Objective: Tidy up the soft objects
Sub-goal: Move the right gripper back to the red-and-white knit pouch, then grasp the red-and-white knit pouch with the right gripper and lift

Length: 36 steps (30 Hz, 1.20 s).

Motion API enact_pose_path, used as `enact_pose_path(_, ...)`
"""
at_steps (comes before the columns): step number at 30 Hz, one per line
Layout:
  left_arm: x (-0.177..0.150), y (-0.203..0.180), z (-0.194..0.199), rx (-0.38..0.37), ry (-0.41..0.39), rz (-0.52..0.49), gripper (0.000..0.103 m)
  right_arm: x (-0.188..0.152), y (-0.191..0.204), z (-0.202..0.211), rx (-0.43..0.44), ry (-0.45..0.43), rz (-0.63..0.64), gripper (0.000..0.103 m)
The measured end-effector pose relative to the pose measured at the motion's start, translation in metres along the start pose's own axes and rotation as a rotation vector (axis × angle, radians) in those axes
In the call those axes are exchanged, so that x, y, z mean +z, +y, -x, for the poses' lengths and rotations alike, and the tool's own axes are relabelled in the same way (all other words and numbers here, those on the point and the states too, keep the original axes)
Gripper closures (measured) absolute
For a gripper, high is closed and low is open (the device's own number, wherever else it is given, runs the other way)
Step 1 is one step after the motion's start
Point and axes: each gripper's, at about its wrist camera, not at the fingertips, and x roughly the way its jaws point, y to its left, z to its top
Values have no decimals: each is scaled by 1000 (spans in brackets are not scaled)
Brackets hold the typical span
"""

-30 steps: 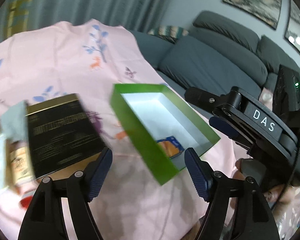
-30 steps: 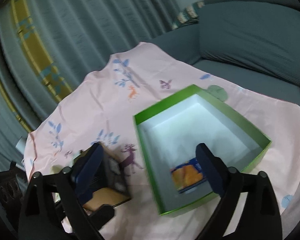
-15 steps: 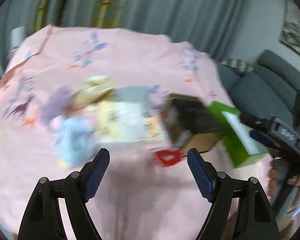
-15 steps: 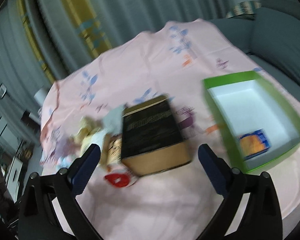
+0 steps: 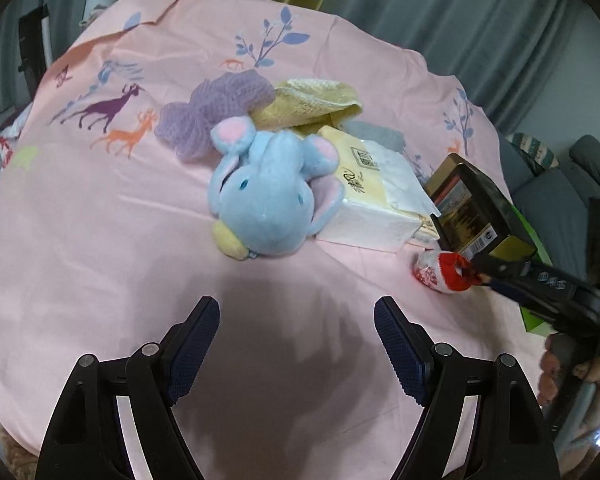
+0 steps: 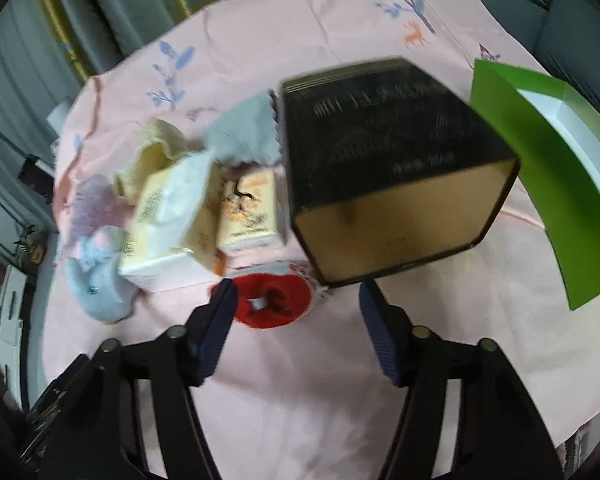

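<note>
**Both grippers swing from the green box to the pile of soft things**

Both views have swung off the green box (image 6: 548, 184), which filled the middle of each frame a second ago and now sits at the right edge of the right wrist view. The pile on the pink tabletop (image 5: 100, 240) has taken its place. The left gripper (image 5: 296, 344) hangs low centre in its frame, jaws wide and empty, pointed at the blue plush elephant (image 5: 268, 196) lying mid-frame against a tissue pack (image 5: 376, 204). Behind them lie a purple mesh puff (image 5: 216, 108) and a yellow towel (image 5: 312, 100). The right gripper (image 6: 296, 320) has just been closing its jaws to about half their earlier width. A red sock (image 6: 274, 300) lies on the cloth between the tips, just below the black tin (image 6: 384, 156). That view is blurred, so the pads may or may not yet be pressing on the sock; in the left wrist view the right gripper's tips sit right at its red cuff, at the right edge of the frame. One item already lay in the box a second ago. The shift suggests a fresh round of picking, with the sock likely next for the box and the elephant a candidate after it.
</note>
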Motion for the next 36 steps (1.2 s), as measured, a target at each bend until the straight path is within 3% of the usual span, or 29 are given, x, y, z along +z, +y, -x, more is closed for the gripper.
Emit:
enact_pose_path(4,0,3,-5,-15,20,21,23,-3,-2,-16,66,45,-22,69)
enact_pose_path(8,1,4,-6,-15,21,27,23,-6,8,-8,68,11,34,87)
enact_pose_path(13,3,6,0,-34,1,44,23,-12,29,10,230,-4,82,89)
enact_pose_path(17,4,10,1,-66,5,70,23,-23,55,15,273,20,186,89)
enact_pose_path(20,3,8,-1,-89,23,74,23,-30,63,1,262,126,234,85)
enact_pose_path(22,1,4,-3,-106,32,62,23,-34,67,-4,207,162,292,82)
enact_pose_path(23,0,0,-5,-121,37,52,23,-35,66,-3,201,169,300,76)
enact_pose_path(26,-1,-11,-9,-146,53,30,23,-25,54,3,220,165,258,34)
enact_pose_path(27,-1,-14,-9,-153,55,22,23,-20,48,8,231,142,235,28)
enact_pose_path(31,-3,-30,-14,-170,62,-23,23,-11,32,10,280,116,141,28)
enact_pose_path(36,-8,-41,-29,-201,101,-44,23,-14,39,-17,322,208,103,29)
